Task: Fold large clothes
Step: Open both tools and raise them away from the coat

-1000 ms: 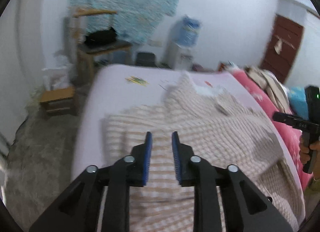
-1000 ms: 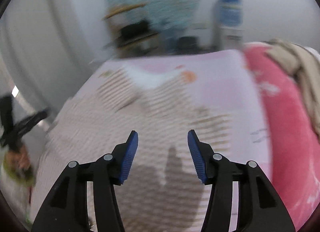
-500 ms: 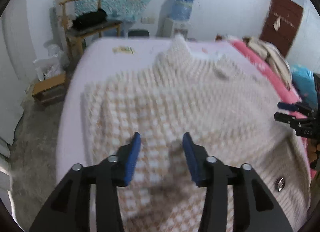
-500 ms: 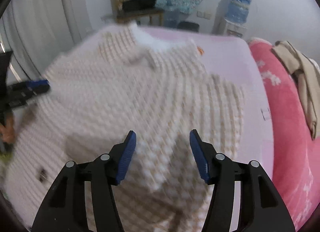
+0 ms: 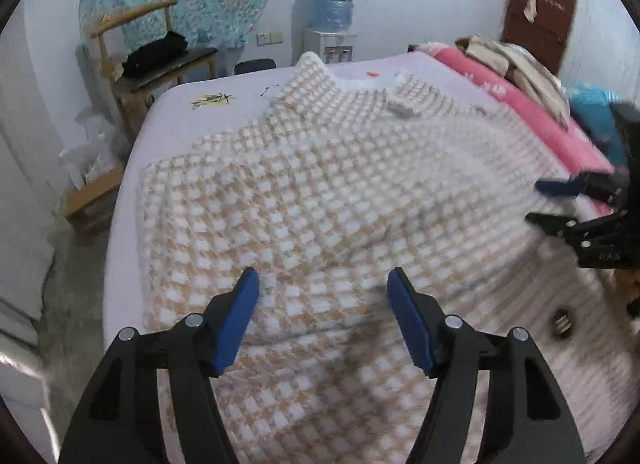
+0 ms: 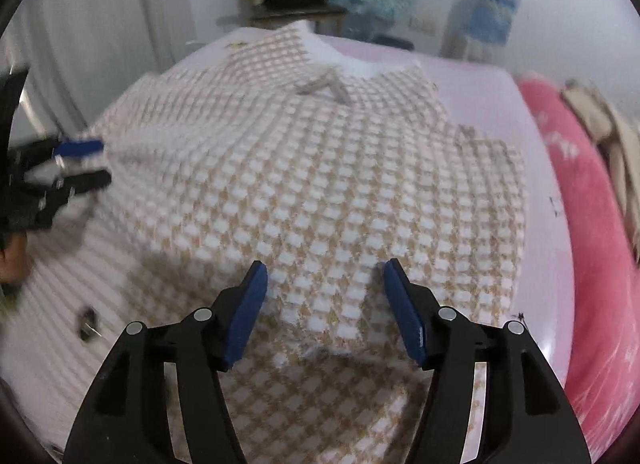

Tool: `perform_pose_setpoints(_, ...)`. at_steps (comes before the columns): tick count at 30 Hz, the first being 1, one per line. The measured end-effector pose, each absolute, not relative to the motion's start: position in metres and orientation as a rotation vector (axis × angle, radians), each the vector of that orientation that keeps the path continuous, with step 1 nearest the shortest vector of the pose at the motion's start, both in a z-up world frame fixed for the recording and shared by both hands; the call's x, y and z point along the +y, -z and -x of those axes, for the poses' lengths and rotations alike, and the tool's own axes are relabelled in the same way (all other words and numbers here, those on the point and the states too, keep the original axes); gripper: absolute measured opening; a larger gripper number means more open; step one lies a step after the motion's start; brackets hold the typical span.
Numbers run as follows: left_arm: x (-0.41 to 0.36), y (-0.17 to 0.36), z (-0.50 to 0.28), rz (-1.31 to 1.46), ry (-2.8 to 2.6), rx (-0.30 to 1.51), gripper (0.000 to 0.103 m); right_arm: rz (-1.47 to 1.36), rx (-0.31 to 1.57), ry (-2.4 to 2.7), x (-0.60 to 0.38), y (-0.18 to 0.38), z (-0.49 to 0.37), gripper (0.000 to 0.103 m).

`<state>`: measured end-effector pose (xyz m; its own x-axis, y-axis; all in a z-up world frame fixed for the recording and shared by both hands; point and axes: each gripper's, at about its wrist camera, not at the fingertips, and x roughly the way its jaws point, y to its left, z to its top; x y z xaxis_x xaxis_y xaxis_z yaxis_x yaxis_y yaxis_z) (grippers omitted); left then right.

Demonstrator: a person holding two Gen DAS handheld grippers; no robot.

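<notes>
A large beige-and-white checked jacket (image 5: pixel 340 191) lies spread on the lilac bed (image 5: pixel 168 111), collar at the far end and a folded layer across its middle. My left gripper (image 5: pixel 323 284) hovers just above the near part of the jacket. Its jaws are opening, and the blue pads (image 5: pixel 240 316) press on nothing. My right gripper (image 6: pixel 324 276) stands open over the folded edge of the jacket (image 6: pixel 320 183), with cloth below the pads but not pinched. Each gripper shows at the edge of the other's view: the right gripper (image 5: pixel 552 203) and the left gripper (image 6: pixel 80 163).
A pink blanket (image 5: pixel 520 111) runs along the bed's right side, with a pile of beige clothes (image 5: pixel 516 59) on it. Beyond the bed are a wooden chair (image 5: pixel 152 63) and a water dispenser (image 5: pixel 332 19). Bare floor (image 5: pixel 68 304) lies left of the bed.
The left jaws have spread from nearly closed to wide apart, and the right ones widened slightly. Both grippers came lower and closer to the jacket, which now lies flatter.
</notes>
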<state>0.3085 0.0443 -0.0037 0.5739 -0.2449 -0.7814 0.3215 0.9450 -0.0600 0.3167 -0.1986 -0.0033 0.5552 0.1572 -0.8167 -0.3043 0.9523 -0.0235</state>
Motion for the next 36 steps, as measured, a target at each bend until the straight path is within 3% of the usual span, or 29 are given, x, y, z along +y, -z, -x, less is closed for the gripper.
perform_pose_setpoints(4,0.042,-0.015,-0.311,-0.071,0.355,0.828,0.075,0.175,0.889,-0.270,-0.197,-0.006,-0.321,0.059)
perform_pose_setpoints(6,0.040,0.003,-0.321,-0.071,0.335,0.891,0.080,0.157,0.935,-0.279,-0.194,0.014,-0.330,0.062)
perform_pose_setpoints(8,0.042,0.024,-0.324,-0.075,0.305,0.934,0.080,0.192,0.898,-0.267,-0.189,0.025,-0.323,0.064)
perform_pose_setpoints(12,0.041,0.010,-0.324,-0.062,0.335,0.913,0.080,0.188,0.909,-0.260,-0.194,-0.001,-0.334,0.067)
perform_pose_setpoints(14,0.045,0.003,-0.333,-0.022,0.354,0.886,0.081,0.206,0.849,-0.199,-0.204,-0.010,-0.342,0.077)
perform_pose_setpoints(16,0.049,0.002,-0.345,0.000,0.322,0.901,0.082,0.144,0.839,-0.157,-0.221,-0.010,-0.362,0.077)
perform_pose_setpoints(20,0.060,0.024,-0.372,0.102,0.302,0.949,0.085,-0.030,0.954,-0.123,-0.256,0.025,-0.403,0.085)
perform_pose_setpoints(29,0.056,-0.013,-0.300,0.050,0.315,0.926,0.085,0.012,0.861,-0.139,-0.246,-0.030,-0.306,0.085)
perform_pose_setpoints(36,0.034,-0.007,-0.199,0.012,0.361,0.984,0.086,-0.073,0.895,-0.157,-0.227,-0.016,-0.208,0.090)
